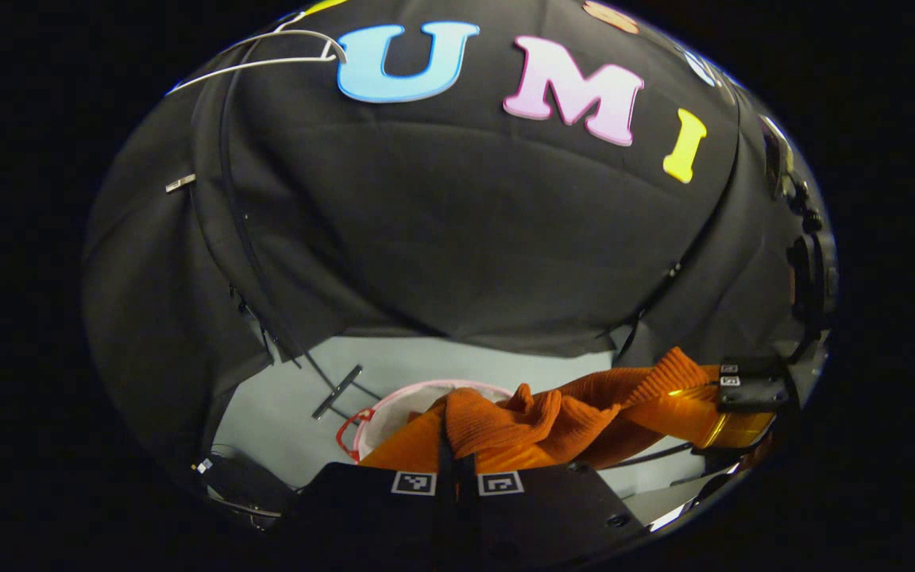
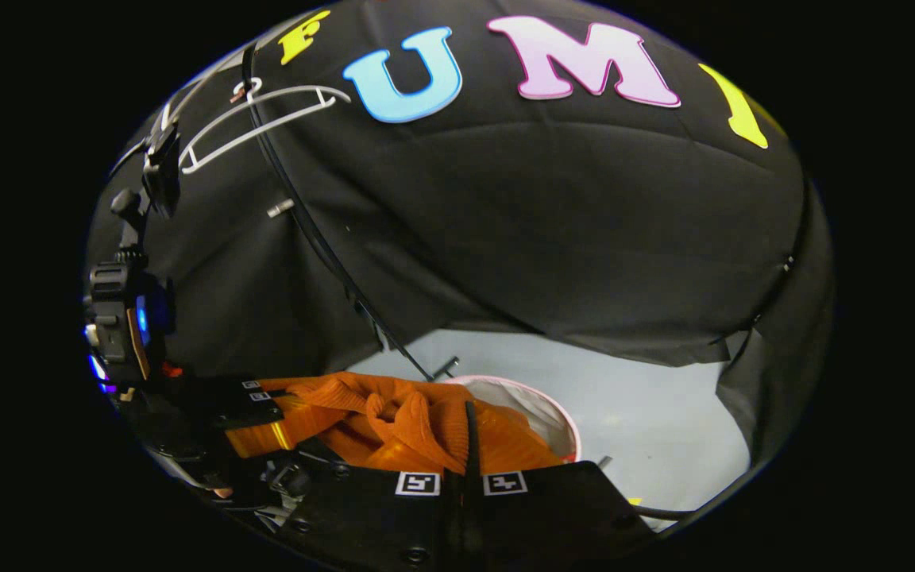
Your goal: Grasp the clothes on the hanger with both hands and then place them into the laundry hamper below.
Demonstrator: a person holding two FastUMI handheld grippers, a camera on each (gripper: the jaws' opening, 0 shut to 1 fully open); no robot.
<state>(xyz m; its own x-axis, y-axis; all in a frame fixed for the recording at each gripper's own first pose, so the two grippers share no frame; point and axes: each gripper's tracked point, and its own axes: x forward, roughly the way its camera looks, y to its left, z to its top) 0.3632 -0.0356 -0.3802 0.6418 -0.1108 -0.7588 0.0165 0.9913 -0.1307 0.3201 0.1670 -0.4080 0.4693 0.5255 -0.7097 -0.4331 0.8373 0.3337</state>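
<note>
Above the laundry hamper [image 1: 394, 409], both grippers' jaws pinch the orange clothes [image 1: 521, 429], white hanger [image 2: 255, 119] bare overhead.

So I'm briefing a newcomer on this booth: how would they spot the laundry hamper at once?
Look at the pale floor below the black cloth wall. The laundry hamper stands there, directly under the orange garment held between the two grippers. It is the only round, white-lined tub, with a pink rim.
</note>
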